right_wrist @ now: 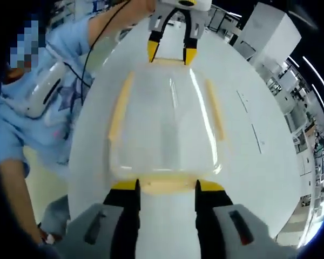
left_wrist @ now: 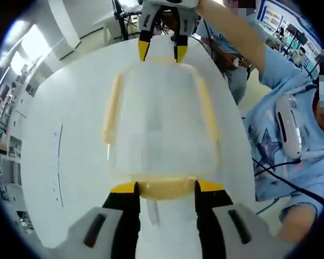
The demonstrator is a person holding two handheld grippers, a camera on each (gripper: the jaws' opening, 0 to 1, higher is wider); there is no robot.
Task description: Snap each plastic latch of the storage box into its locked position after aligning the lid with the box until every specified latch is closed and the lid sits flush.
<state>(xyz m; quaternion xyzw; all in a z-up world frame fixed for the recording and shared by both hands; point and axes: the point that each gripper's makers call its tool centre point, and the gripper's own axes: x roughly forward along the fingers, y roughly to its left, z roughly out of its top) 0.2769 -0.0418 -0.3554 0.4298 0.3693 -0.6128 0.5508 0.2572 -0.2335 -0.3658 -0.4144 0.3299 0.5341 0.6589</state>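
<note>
A clear storage box [left_wrist: 159, 127] trimmed with pale yellow latches [left_wrist: 167, 189] is sitting on a plain white table [left_wrist: 59, 118], while black tongs [left_wrist: 166, 190] are showing yellow tips and a person's sleeve [right_wrist: 65, 102] is showing light blue.

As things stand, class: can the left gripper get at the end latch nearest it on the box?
Probably yes. The left gripper has its fingers open on either side of the yellow latch at the near end of the box, with nothing between them and it.
</note>
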